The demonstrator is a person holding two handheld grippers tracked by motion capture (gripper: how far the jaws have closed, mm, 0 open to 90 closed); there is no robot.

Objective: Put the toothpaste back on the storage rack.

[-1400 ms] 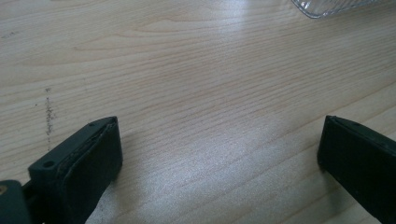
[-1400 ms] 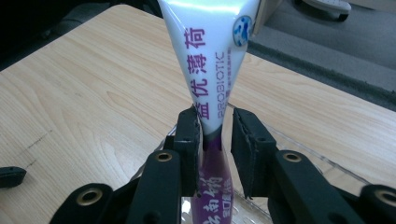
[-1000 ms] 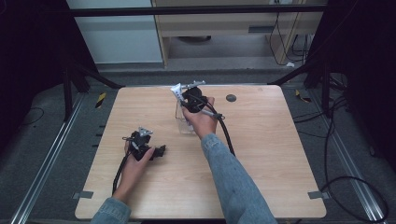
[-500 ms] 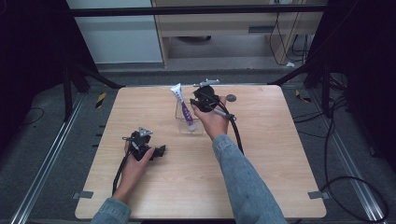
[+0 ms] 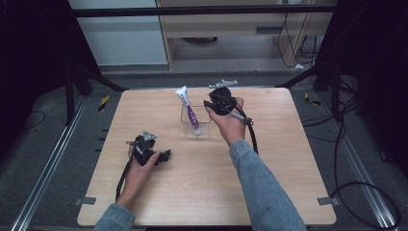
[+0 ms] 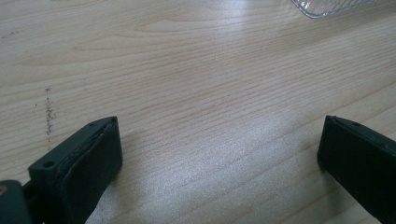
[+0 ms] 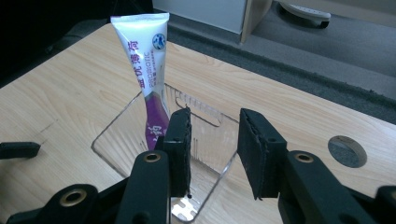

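**Backing clear of the tube without tipping it**

Judging from where my right gripper (image 7: 212, 154) sits, the step in hand is getting away from the clear bin (image 7: 121, 135) cleanly, now that the tube (image 7: 148, 70) stands in it. Its jaws are parted with nothing between them, hovering at the bin's near corner at the bottom centre of the right gripper view. The tube leans in the bin, its purple end down and its flat white end up toward the upper left of that frame; it is apart from both jaws.

In the high view the bin (image 5: 208, 126) sits at centre frame with the tube (image 5: 188, 109) slanting up and left out of it, and my right gripper (image 5: 217, 101) is just right of it.

To do this well, I think I should keep the jaws spread and lift straight before swinging sideways, since the left jaw is close to the bin wall and a nudge could slide the light bin or topple the tube.

My left gripper (image 5: 161, 156) rests low on the worktop (image 5: 269, 192) at lower left, jaws wide apart over bare wood, holding nothing. I would leave it parked there.
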